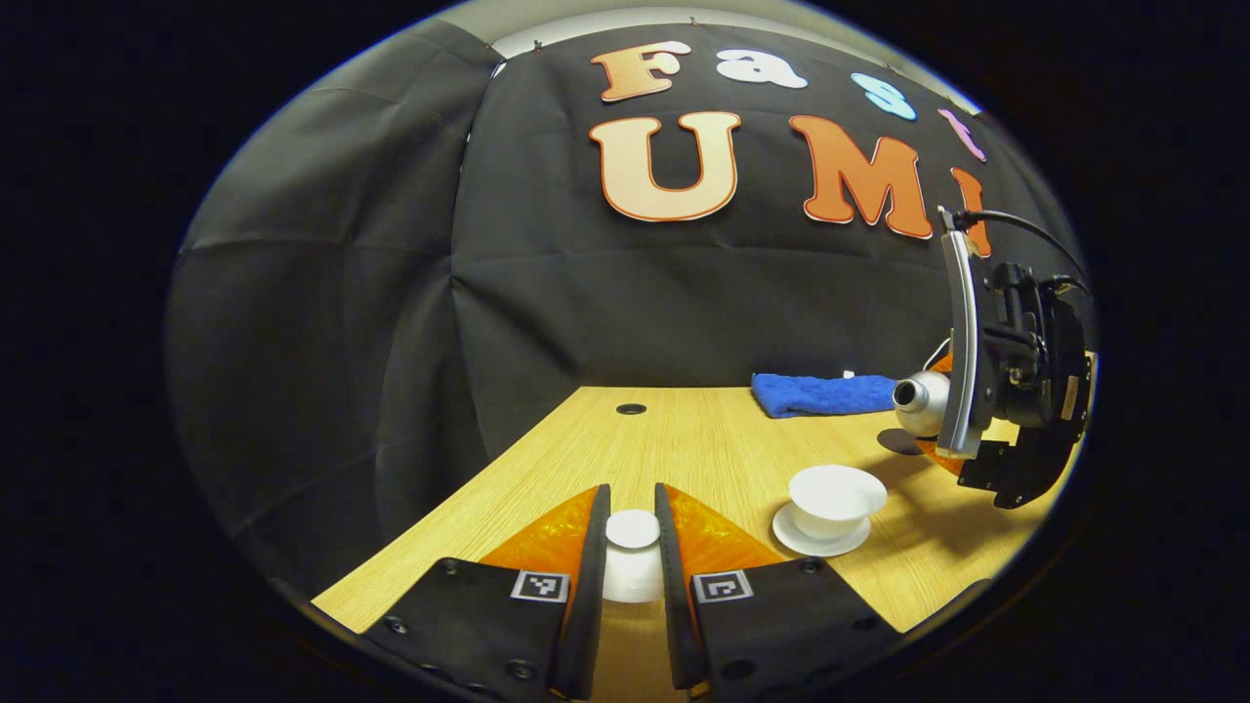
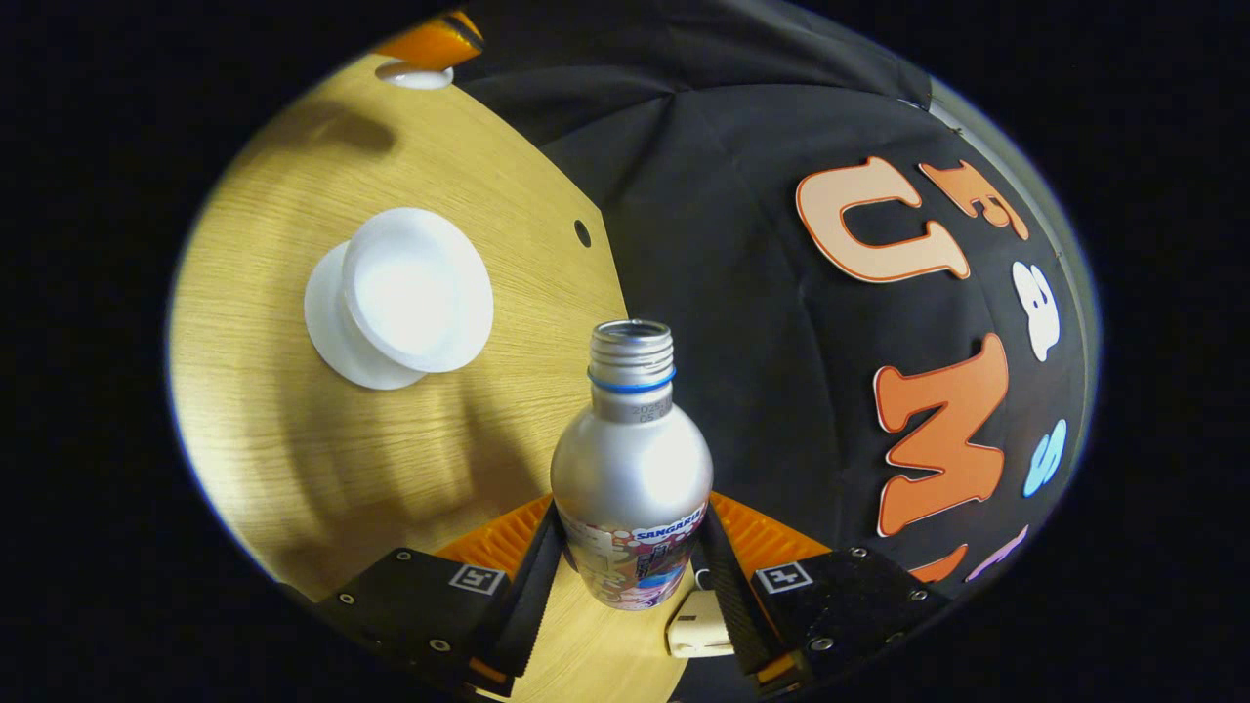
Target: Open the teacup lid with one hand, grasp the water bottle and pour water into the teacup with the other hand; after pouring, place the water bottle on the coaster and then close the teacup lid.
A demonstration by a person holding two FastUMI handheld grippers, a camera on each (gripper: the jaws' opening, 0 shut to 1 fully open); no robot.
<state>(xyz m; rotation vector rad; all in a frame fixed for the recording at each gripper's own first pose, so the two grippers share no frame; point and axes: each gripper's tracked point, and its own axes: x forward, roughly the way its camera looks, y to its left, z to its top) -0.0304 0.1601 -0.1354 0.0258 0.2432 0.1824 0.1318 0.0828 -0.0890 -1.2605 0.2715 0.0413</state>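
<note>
Left gripper (image 1: 633,566) at 6 o'clock in the left gripper view, both fingers pressed on the white teacup lid (image 1: 632,555), lid off the cup. Open teacup (image 1: 837,496) sits on its saucer (image 1: 818,537) on the wooden table (image 1: 684,449), toward 4 o'clock. At 3 o'clock the right gripper (image 1: 1016,391) holds the water bottle (image 1: 921,402) tipped on its side, mouth facing left, above and right of the cup. Blue cloth (image 1: 820,394) behind, by the wall; dark coaster (image 1: 898,441) partly hidden under the bottle.

Right gripper view: right gripper (image 2: 630,576) at 6 o'clock, fingers clamped on the silver bottle (image 2: 632,478), cap off, label visible. Teacup (image 2: 418,289) at 10 o'clock, inside looks white; can't tell if any water in it. Lid and left gripper tip barely seen at 11 o'clock edge (image 2: 430,49).
</note>
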